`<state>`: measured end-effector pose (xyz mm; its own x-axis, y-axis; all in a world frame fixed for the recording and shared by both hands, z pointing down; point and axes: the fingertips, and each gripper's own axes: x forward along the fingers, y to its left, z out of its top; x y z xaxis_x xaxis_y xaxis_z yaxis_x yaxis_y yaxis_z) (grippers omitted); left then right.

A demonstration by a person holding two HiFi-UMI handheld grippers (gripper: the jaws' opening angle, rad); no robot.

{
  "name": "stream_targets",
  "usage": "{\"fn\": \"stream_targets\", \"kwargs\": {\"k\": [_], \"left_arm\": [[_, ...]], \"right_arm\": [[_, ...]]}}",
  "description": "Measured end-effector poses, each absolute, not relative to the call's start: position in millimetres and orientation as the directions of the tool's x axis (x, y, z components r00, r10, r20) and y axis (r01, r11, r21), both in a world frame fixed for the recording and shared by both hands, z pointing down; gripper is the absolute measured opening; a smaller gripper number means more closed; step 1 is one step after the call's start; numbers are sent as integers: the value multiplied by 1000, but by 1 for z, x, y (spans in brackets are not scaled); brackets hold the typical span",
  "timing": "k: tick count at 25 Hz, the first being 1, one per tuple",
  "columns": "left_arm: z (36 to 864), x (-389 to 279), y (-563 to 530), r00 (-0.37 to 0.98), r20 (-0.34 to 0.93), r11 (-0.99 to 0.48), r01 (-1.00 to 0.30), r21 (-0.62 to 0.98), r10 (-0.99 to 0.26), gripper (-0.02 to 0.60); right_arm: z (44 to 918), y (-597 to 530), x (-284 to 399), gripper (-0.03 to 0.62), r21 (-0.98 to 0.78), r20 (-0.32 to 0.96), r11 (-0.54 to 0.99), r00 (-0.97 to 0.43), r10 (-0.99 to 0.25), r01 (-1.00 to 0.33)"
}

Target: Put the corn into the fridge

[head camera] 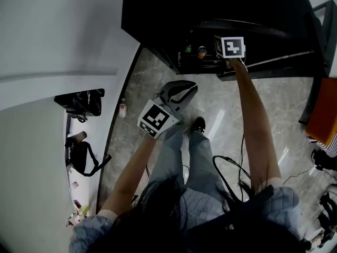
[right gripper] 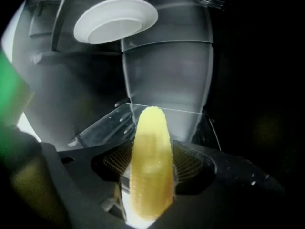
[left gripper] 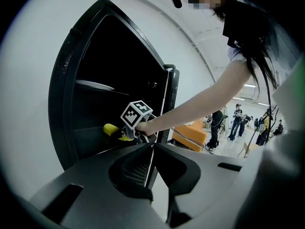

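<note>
We see the right gripper (right gripper: 151, 162) clamped on a pale yellow cob of corn (right gripper: 152, 137). Its two dark ribbed jaws press the cob from either side. The cob lies lengthways between them, its rounded tip pointing away from the gripper and past the jaw tips. Ahead of those tips is a clear glass shelf (right gripper: 102, 123) inside the black fridge (right gripper: 162, 70), its front edge just beyond the corn's tip. Whether the cob touches the glass we cannot tell. Higher up and to the left of the jaws, a round white plate (right gripper: 116, 19) rests on an upper shelf. A blurred green shape (right gripper: 10, 87) sits at the gripper's far left, too smeared for us to name.

In the left gripper view, the left gripper (left gripper: 153, 148) has its grey jaws drawn almost together, with only a thin slit of light between them and nothing in it. Ahead of it and somewhat to its left, the right gripper (left gripper: 129, 130) with its square-marker cube reaches into the fridge (left gripper: 66, 99). The corn (left gripper: 112, 129) pokes out beyond it over a lower shelf, below the white plate (left gripper: 94, 85). Farther to the right of the left gripper we make out an orange seat (left gripper: 190, 133) and several people standing well off.

In the head view, the left gripper (head camera: 181, 88) hangs over the grey marbled floor (head camera: 231, 115), well short of the fridge (head camera: 210, 9). The right gripper (head camera: 230, 49) is at the fridge's opening, on the end of a stretched-out bare arm (head camera: 253, 115).
</note>
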<state>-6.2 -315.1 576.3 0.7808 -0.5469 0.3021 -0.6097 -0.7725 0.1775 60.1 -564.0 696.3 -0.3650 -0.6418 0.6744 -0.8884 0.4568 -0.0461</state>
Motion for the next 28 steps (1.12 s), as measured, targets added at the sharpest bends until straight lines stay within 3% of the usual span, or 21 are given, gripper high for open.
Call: {"fn": "stream_targets", "kwargs": {"k": [10,17,28], "left_arm": [[580,0,-312,767,316,-757,-627,183,-559,11],[582,4,-303,760,331,-748,-635,193,-559,11],[564,2,-289,726,298,-690,-685,232,-621,11]], "right_arm": [[676,-545,65,259,-168,632,416,-422,-650,-894],[630,-524,77,258,-202,495,383,-431,-754,-901],[595,-431,58,258,-329,405,467,-569,-715,-821]]}}
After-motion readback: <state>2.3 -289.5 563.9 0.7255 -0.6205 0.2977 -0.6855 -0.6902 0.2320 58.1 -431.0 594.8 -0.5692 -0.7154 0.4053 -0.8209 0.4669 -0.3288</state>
